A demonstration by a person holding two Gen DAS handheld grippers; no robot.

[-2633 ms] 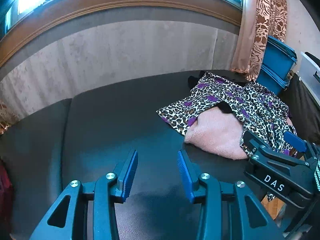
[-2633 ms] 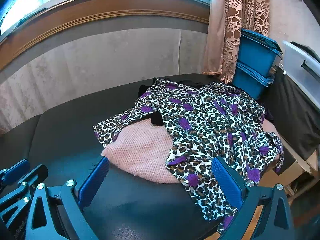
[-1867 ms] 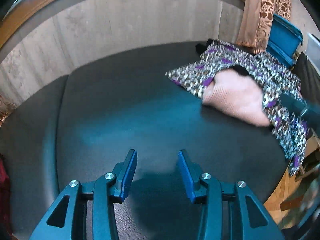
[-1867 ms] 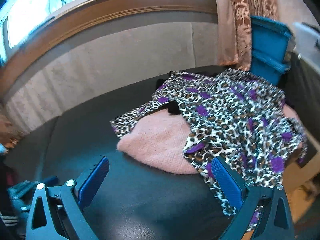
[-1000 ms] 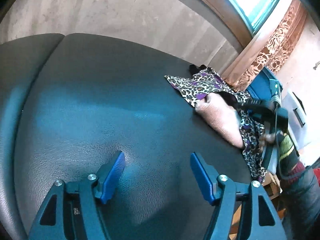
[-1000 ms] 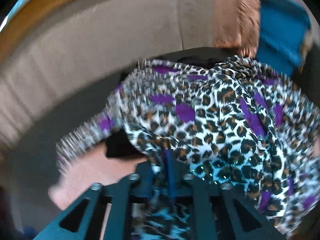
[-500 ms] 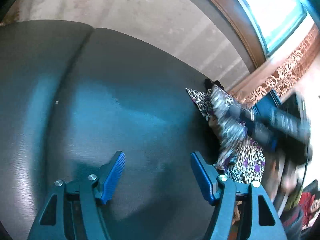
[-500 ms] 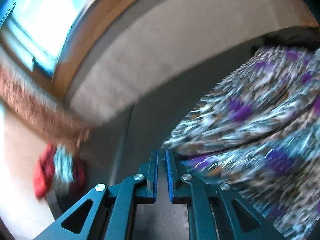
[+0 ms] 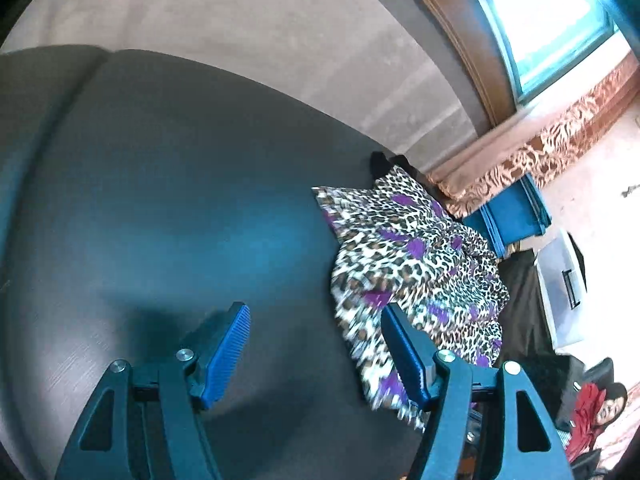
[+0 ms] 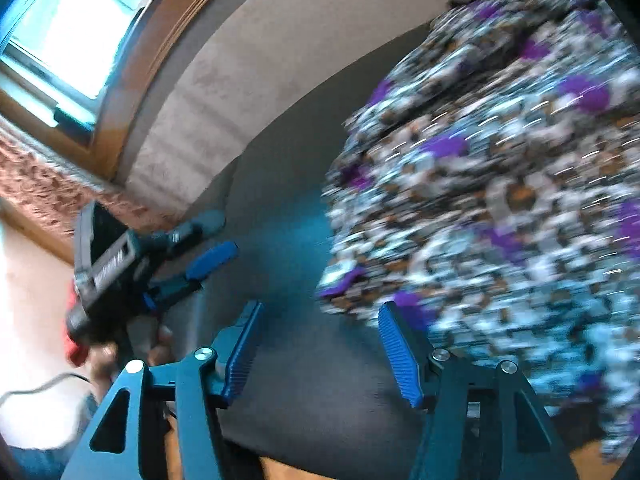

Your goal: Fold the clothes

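A leopard-print garment with purple patches point(image 9: 416, 264) lies crumpled on the right part of a dark padded surface point(image 9: 160, 200). My left gripper point(image 9: 316, 320) hovers open over bare surface, its right finger at the garment's near edge. The right wrist view is blurred by motion. There my right gripper point(image 10: 320, 312) has its jaws opening with nothing between the pads. The garment point(image 10: 500, 200) lies just beyond and to the right of its right finger. The left gripper point(image 10: 216, 238) shows at the left, open, held by a hand point(image 10: 104, 352).
A beige wall and a window run behind the surface. Stacked blue bins point(image 9: 516, 216), a patterned curtain point(image 9: 540, 160) and a white box point(image 9: 560, 292) stand past the right edge. Red cloth point(image 9: 588, 416) lies low at the right. The surface's left half is bare.
My right gripper was shut on the leopard garment and pulled it leftward; its jaws now stand apart and the cloth is free. The pink knit is no longer visible. The left gripper stayed open.
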